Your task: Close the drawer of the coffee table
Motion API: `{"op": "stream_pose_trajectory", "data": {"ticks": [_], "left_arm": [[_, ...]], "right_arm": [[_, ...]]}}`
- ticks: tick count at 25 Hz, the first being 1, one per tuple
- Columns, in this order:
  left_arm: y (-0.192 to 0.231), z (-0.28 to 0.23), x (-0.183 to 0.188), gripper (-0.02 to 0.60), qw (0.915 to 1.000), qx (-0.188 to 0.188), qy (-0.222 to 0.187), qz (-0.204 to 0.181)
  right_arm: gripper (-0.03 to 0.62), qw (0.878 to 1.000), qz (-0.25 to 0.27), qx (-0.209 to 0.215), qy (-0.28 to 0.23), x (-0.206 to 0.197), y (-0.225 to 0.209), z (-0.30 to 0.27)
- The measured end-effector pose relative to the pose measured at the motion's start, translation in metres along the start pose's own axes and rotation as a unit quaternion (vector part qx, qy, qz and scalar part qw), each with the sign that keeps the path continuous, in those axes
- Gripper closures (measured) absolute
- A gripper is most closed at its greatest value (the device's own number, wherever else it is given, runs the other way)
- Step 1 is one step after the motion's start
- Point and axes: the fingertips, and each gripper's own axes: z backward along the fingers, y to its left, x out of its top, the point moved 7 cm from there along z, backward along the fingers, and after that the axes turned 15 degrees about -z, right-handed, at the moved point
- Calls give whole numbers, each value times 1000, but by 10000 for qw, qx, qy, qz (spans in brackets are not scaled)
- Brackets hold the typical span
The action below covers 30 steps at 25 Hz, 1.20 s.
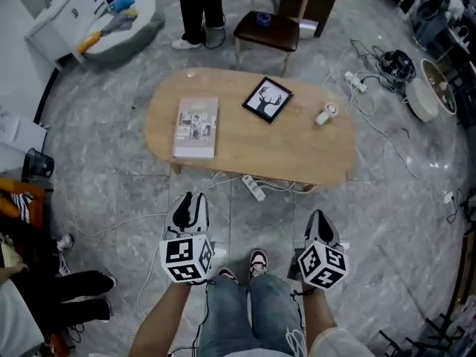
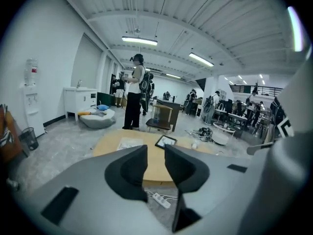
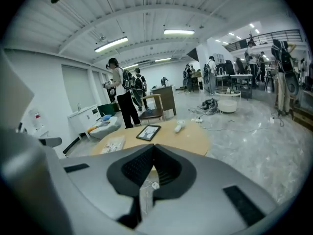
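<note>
Just short of the coffee table [image 1: 297, 162], the left gripper [image 1: 190, 201] hovers, its jaws slightly apart around nothing. On the tabletop [image 1: 238, 143] lie a booklet [image 1: 196, 127], a framed deer picture [image 1: 268, 100] and a small white device [image 1: 326, 114]. The drawer cannot be made out. A power strip [image 1: 253, 187] lies on the grey marble floor [image 1: 394, 199]. The right gripper [image 1: 319, 219] is closed, empty.

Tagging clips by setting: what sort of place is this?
Probably an open-plan lab or workshop with a mock living-room corner: a coffee table, desks with people behind it, a cable tangle on the floor.
</note>
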Motion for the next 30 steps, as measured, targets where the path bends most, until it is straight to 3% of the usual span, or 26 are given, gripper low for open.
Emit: {"op": "stream_pose_trajectory", "data": {"ticks": [6, 13, 18, 30], "left_arm": [[-17, 64, 93, 536, 9993, 278, -257, -4], [-34, 115, 142, 584, 9967, 189, -795, -21], [-26, 124, 162, 586, 9951, 138, -968, 151], [-26, 122, 154, 586, 9965, 58, -742, 369]], "right_arm": [[592, 9991, 180, 115, -380, 86, 10, 61], [592, 9939, 324, 583, -875, 138, 22, 114], [592, 9907, 460, 767, -1028, 153, 40, 127], [594, 9902, 644, 655, -1056, 153, 44, 137]]}}
